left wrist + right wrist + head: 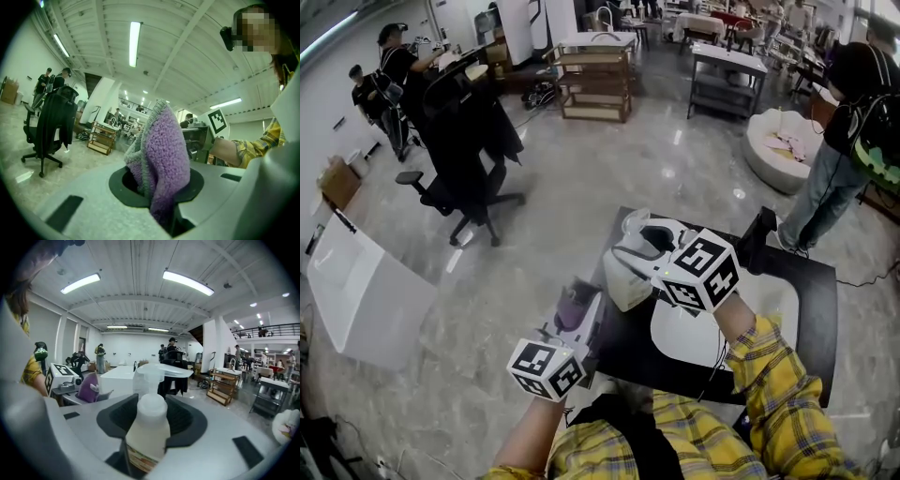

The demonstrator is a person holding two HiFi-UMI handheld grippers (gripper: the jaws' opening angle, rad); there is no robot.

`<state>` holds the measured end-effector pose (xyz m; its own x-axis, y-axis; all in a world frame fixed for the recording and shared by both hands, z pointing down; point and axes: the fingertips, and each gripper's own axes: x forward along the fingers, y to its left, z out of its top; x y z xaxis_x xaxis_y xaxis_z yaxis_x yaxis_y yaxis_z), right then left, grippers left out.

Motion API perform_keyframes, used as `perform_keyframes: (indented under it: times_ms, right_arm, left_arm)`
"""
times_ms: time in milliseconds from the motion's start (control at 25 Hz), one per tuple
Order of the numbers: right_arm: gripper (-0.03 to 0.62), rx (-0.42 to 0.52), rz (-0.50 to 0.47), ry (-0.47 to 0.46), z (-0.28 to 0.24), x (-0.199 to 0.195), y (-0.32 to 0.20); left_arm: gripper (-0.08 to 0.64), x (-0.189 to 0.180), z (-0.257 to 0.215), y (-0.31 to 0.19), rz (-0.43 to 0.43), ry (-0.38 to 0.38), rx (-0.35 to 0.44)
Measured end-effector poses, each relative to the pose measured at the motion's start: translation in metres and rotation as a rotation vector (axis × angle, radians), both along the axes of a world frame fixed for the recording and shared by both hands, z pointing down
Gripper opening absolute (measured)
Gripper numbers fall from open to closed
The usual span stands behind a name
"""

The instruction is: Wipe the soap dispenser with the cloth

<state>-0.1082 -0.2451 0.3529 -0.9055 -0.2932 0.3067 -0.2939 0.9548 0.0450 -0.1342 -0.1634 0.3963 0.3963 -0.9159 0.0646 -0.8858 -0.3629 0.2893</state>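
A fluffy purple cloth (pixel 161 159) sticks up from between the jaws of my left gripper (pixel 161 206), which is shut on it. In the head view the left gripper (pixel 581 307) sits low and left of centre with the cloth (pixel 574 302) at its tip. My right gripper (pixel 147 448) is shut on the body of a white soap dispenser (pixel 147 425) with a pump head, held upright. In the head view the right gripper (pixel 636 255) holds the soap dispenser (pixel 623 281) over the black table's left edge, just above and right of the cloth. The two are close but apart.
A black table (pixel 811 309) bearing a white oval plate (pixel 694 336) lies under my right arm. A black office chair (pixel 464 150) with a jacket stands at the left, and a white tub (pixel 356 291) further left. A person (pixel 853 141) stands at the right, beside a white round seat (pixel 783 145).
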Motion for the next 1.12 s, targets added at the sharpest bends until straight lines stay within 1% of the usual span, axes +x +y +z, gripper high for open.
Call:
perform_keyframes:
  times_ms: [320,480,760,880,960,1040,1120]
  right_arm:
    - [0.172,-0.003,0.229,0.003,-0.002,-0.003,-0.005]
    - [0.173,-0.008,0.337,0.007,-0.002,-0.006,-0.008]
    - [0.173,-0.032,0.451,0.005,-0.001,-0.007,-0.011]
    - [0.175,-0.022,0.508,0.007,-0.001,-0.009,-0.013]
    - [0.175,-0.011,0.51,0.008,-0.001,-0.011,-0.013]
    - [0.183,-0.029,0.461,0.006,-0.001,-0.016,-0.009]
    - [0.221,-0.072,0.403,-0.01,0.0,-0.017,-0.005]
  left_arm:
    - [0.061,-0.002,-0.005,0.005,-0.016,-0.008,0.012]
    - [0.061,-0.004,-0.006,0.006,-0.024,0.005,0.018]
    - [0.061,-0.008,-0.007,0.005,-0.033,0.011,0.019]
    - [0.06,-0.01,-0.008,0.003,-0.038,0.014,0.019]
    - [0.06,-0.011,-0.009,0.002,-0.036,0.013,0.02]
    - [0.061,-0.012,-0.011,0.001,-0.032,0.008,0.025]
    - [0.061,-0.013,-0.013,0.0,-0.028,-0.005,0.031]
